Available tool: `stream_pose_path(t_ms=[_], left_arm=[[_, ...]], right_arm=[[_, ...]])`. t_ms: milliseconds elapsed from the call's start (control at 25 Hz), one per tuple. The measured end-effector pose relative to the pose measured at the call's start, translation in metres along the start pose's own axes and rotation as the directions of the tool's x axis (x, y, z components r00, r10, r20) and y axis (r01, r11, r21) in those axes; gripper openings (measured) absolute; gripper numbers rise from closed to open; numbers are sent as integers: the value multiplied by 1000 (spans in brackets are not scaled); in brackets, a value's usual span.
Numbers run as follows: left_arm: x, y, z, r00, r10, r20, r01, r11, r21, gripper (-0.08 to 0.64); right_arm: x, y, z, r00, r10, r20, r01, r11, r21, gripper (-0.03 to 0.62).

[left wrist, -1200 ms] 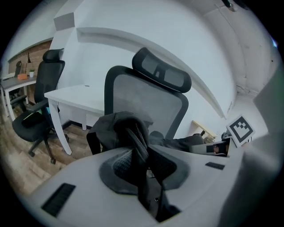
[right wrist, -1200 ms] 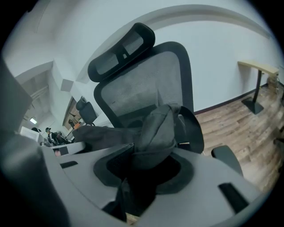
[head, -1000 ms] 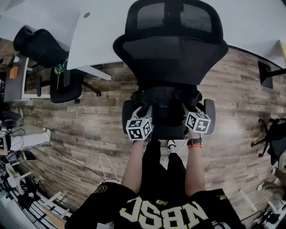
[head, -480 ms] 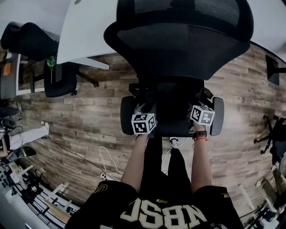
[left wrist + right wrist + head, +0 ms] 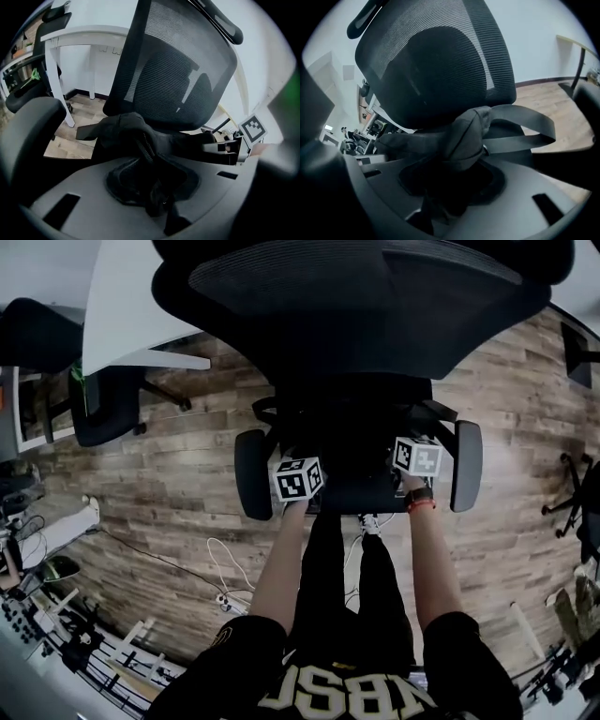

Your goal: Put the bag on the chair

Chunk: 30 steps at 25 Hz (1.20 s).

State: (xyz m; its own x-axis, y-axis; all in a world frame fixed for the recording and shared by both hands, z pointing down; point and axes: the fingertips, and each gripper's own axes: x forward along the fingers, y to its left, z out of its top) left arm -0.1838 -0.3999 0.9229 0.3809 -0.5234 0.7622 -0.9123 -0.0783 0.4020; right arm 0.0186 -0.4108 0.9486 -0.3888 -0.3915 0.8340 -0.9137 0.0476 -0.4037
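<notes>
The black office chair (image 5: 366, 315) stands right in front of me, its mesh backrest (image 5: 183, 61) filling the top of each view. A black bag (image 5: 352, 460) lies low over the seat between the armrests (image 5: 251, 474). My left gripper (image 5: 302, 460) is shut on the bag's left end, with zippered fabric (image 5: 136, 136) bunched in its jaws (image 5: 157, 201). My right gripper (image 5: 405, 442) holds the other end; its jaws are opening, and grey-black fabric (image 5: 464, 131) with a loose strap (image 5: 525, 126) still sits pinched between them (image 5: 440, 197).
A white desk (image 5: 131, 306) stands at the back left with a second dark chair (image 5: 108, 404) beside it. White cables (image 5: 225, 577) trail over the wooden floor at my left. More chair legs (image 5: 572, 493) show at the right edge.
Both grippers have carried the bag forward over the seat toward the backrest, and the chair now looms larger in the head view. The grippers stand a little wider apart.
</notes>
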Motion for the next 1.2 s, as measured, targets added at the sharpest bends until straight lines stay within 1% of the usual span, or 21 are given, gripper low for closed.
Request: stream_pose_path(t_ms=[120,200,360,520,720,840,920,1040,1120,1160,1200], left_arm=[[18,16,3,1000,14,15,-14,1000,-19,63],[29,28,6,999,34,8,-34,999,-15,63],[45,40,13,998,62,-7,-62,998,19,78],[50,49,6,997,77,-8,-77,997,26,83],[72,66,5,992,124,-10,-124,991,56,95],[84,75,2,986,167,-1,-167,983,75,104],[87,76,1,983,180,24,-181,979,89,107],[88,75,5,984,163,70,-169,982,90,115],[87,75,6,988,138,71,-143,987,72,117],[86,74,5,991,121,61,-125,990,63,135],[85,71,6,994,102,50,-105,993,53,197]], right_arm=[[12,-8,6,999,9,39,-11,999,40,161],[21,-13,10,998,17,55,-21,998,63,171],[33,-32,18,1000,0,29,-1,999,44,175],[40,-49,10,1000,-21,-9,21,999,44,181],[55,-67,11,998,-66,2,66,996,56,207],[64,-73,13,995,-102,-7,102,994,27,219],[66,-75,15,994,-113,4,113,994,9,219],[66,-76,20,993,-110,35,110,994,0,218],[65,-73,20,994,-100,41,100,995,2,219],[65,-72,20,995,-94,39,94,996,5,225],[63,-70,19,995,-91,35,90,996,10,252]])
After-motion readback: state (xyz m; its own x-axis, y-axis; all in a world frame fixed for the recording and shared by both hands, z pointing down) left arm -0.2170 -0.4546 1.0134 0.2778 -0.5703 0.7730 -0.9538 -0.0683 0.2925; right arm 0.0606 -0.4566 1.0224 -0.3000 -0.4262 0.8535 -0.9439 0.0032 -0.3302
